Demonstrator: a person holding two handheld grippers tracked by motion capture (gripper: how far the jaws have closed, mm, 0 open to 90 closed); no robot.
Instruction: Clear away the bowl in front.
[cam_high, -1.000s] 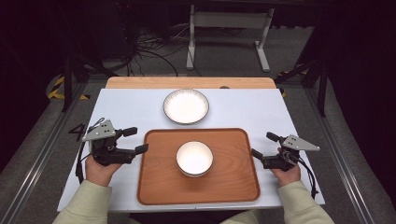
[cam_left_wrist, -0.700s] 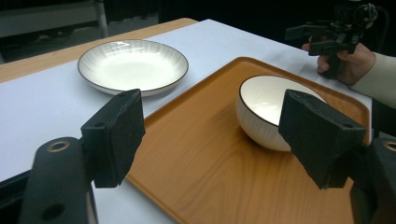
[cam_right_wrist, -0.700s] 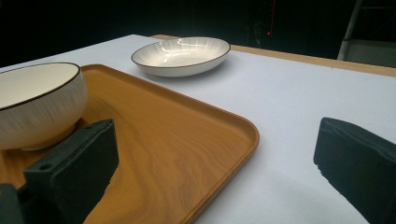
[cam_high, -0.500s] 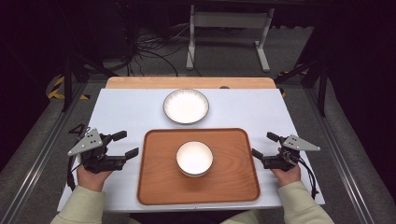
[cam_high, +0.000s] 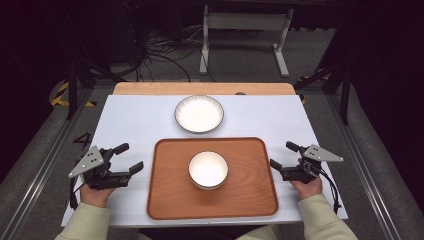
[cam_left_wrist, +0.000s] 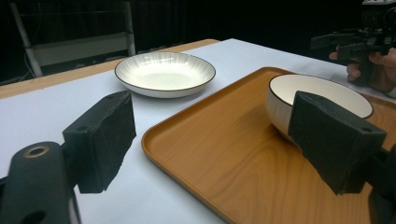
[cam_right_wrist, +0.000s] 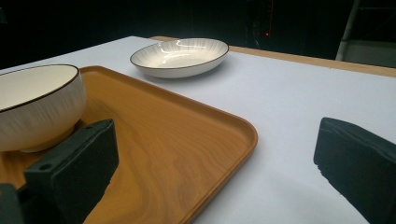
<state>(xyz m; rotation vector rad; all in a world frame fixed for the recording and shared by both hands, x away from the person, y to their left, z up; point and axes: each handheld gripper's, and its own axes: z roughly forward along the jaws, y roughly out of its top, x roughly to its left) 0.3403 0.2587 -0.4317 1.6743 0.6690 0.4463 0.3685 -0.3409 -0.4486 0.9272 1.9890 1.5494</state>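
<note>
Left tool (cam_left_wrist: 210, 144) pad hides part of the bowl (cam_left_wrist: 322, 95).

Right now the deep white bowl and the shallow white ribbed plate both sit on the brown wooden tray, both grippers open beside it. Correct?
Not quite. Only the deep white bowl sits on the brown wooden tray. The shallow white ribbed plate lies on the white tabletop beyond the tray, as the high view shows. The left gripper and right gripper are indeed open beside it.

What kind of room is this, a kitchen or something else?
Probably a lab or recording studio, not a kitchen. The white table stands among dark surroundings with loose cables on the floor, and a person holds a left gripper and a right gripper beside the tray.
</note>
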